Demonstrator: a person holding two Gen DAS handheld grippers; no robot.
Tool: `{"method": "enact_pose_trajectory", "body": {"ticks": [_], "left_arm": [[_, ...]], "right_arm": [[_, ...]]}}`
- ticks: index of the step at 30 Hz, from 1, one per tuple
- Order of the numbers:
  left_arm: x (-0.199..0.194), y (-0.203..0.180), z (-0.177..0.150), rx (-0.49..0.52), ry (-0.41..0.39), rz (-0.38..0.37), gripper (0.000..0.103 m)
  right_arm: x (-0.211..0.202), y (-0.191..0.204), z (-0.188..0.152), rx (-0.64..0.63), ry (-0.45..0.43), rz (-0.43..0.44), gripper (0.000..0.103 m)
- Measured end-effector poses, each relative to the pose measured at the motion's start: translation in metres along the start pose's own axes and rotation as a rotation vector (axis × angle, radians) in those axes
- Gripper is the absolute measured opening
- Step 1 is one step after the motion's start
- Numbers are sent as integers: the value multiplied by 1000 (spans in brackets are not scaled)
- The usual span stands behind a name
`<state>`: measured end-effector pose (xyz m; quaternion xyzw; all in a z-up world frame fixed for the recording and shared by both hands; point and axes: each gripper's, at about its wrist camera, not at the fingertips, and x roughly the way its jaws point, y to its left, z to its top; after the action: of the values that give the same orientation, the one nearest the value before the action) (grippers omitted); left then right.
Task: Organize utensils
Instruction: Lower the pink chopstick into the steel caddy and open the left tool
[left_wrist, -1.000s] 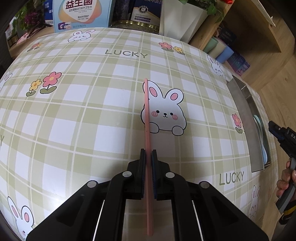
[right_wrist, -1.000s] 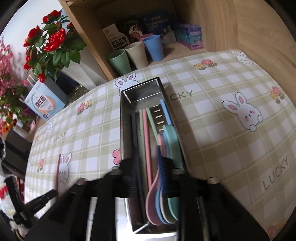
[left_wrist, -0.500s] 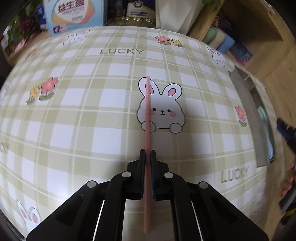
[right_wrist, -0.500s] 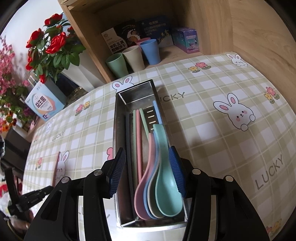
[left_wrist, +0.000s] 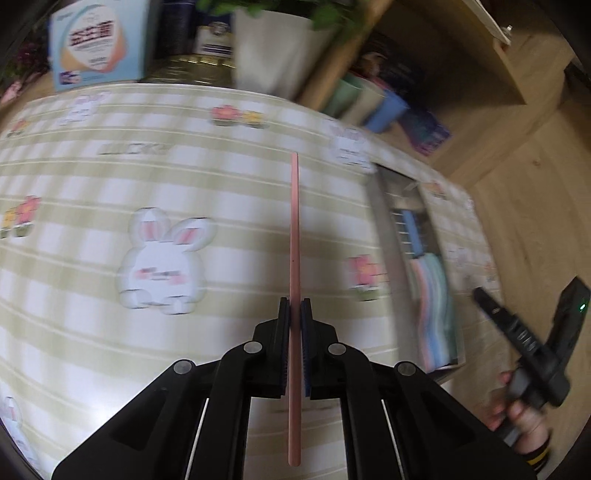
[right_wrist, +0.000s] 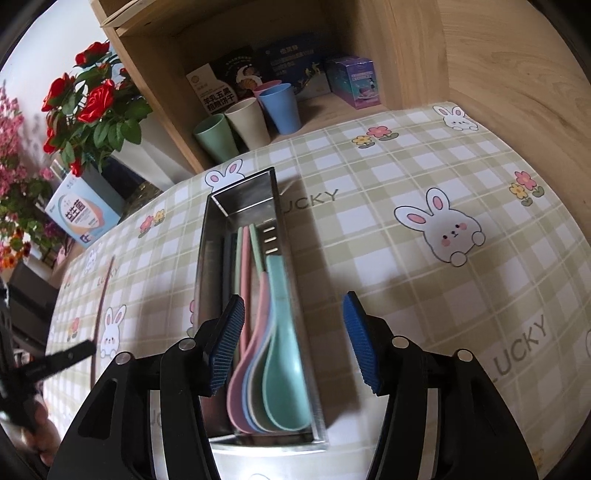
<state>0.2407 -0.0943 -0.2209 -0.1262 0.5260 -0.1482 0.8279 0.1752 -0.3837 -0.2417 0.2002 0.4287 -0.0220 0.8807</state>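
Left gripper (left_wrist: 295, 314) pinches a pink chopstick (left_wrist: 294, 236) mid-length, carried above the tablecloth (left_wrist: 110, 350), well left of the steel tray (right_wrist: 207, 258). Best move, likely: align the stick with the tray's long axis, lower it beside the chopsticks, release low. Right gripper (right_wrist: 293, 339) has just been opening, nothing between its jaws, above the nested plastic spoons (right_wrist: 280, 376). Stick is thin, smooth, rigid; tray walls are shiny, slotted.

Tray (right_wrist: 275, 206): polished metal, mirror-bright walls.
Spoons (right_wrist: 284, 387): matt pastel plastic, smooth.
Chopstick (left_wrist: 294, 236): matt pink plastic.
Tablecloth (right_wrist: 424, 295): smooth printed vinyl, faint sheen.
Shelf (right_wrist: 480, 55): pale wood grain.
Gripper pads (right_wrist: 227, 343): ribbed blue rubber.
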Motion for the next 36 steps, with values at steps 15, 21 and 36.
{"method": "enact_pose_trajectory", "body": {"ticks": [15,21,36], "left_arm": [[62,-112,15,23,62,-108,6],[77,-121,15,14,73,-94,6],[89,-122,2,117,86,-8,6]], "right_arm": [[-15,-43,12,32,-28,15,86],[-15,-53,14,43,-31,16,86],[-14,-58,11,56,-16,-3,86]]}}
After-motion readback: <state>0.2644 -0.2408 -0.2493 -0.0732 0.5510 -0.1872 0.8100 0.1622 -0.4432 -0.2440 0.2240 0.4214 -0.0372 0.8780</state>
